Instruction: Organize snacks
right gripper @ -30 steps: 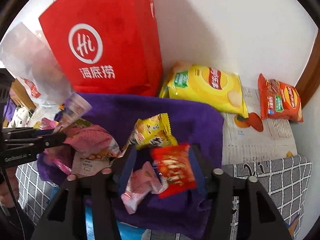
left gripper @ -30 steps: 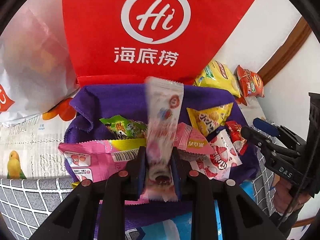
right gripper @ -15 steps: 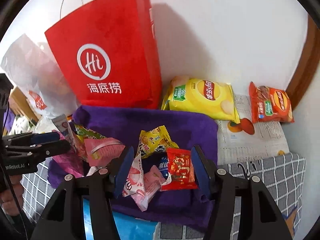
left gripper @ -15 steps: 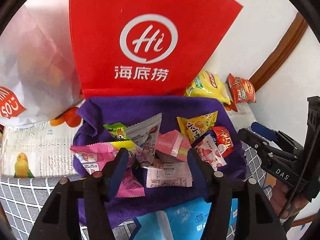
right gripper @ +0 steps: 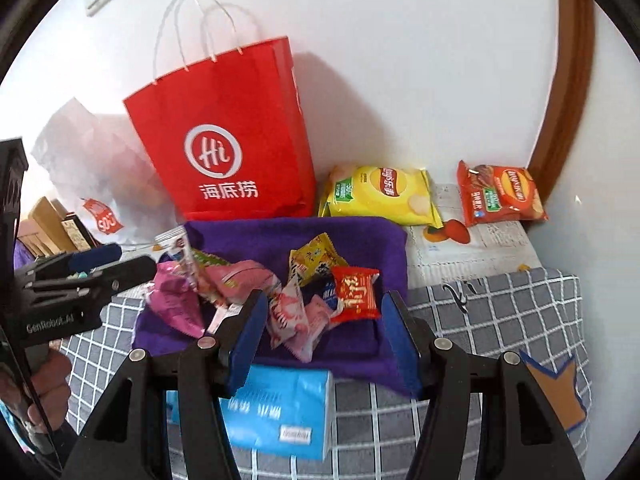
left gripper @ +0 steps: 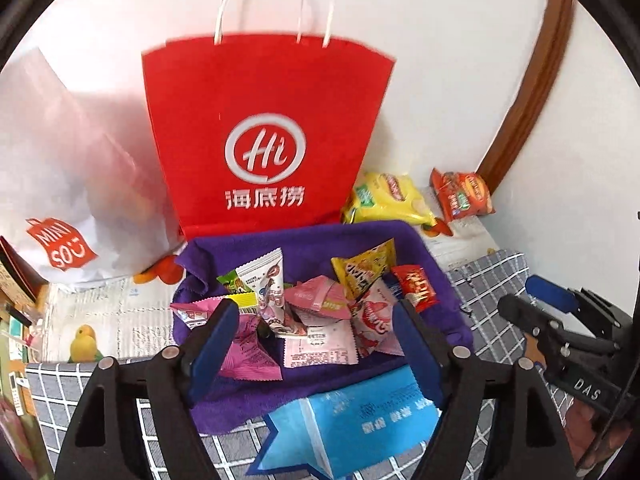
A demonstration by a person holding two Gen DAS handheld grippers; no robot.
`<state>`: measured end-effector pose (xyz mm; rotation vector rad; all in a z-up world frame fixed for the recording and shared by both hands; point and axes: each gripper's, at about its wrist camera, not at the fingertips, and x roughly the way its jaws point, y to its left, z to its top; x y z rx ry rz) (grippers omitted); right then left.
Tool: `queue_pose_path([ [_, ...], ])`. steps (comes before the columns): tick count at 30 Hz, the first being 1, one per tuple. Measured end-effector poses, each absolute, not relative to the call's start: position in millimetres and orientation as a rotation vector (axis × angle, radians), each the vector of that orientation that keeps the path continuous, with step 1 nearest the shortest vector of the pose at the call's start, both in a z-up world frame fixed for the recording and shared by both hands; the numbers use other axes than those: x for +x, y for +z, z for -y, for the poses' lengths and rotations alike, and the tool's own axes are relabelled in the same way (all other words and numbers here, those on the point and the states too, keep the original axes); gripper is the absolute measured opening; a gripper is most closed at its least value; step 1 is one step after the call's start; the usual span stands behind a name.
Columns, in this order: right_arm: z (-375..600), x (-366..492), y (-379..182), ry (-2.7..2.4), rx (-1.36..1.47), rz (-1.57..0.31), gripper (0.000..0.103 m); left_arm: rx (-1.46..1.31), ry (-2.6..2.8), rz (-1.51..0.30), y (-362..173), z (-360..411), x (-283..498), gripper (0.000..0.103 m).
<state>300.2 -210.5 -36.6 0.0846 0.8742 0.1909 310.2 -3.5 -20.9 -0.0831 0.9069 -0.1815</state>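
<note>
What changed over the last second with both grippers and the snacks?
The left gripper released the white-pink stick packet, now in the pile on the purple towel. The right gripper let go of the red packet. Both backed away, open. The red bag stayed put.

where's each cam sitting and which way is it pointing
Left wrist: on the left tool, open, facing the snack pile on the purple towel; right tool at right edge.
Right wrist: on the right tool, open, same aim; left tool and hand at left.
Shared: red bag, snack pile.
</note>
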Motion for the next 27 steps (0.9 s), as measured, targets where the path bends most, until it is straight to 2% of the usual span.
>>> queue_pose_path([
  [11, 211.7, 229.2, -1.3, 0.179, 0.064, -0.803, 0.060, -0.079, -0.138, -0.852, 9.7, 3.8, 236.0, 0.083],
  [21, 210.9, 166.2, -1.7, 0.208, 0.055, -0.790, 0.061, -0.051, -0.063, -0.765, 19.9, 14.4, 155.2, 0.088],
  [25, 209.8, 140.4, -2.6, 0.192, 0.034, -0.759, 0.083, -0.037, -0.033, -0.736, 19.8, 19.2, 126.5, 0.089],
  [27, 209.3, 127.2, -1.7, 0.181, 0.025, -0.738, 0.084, -0.031, -0.023, -0.720, 19.4, 22.3, 111.9, 0.090],
])
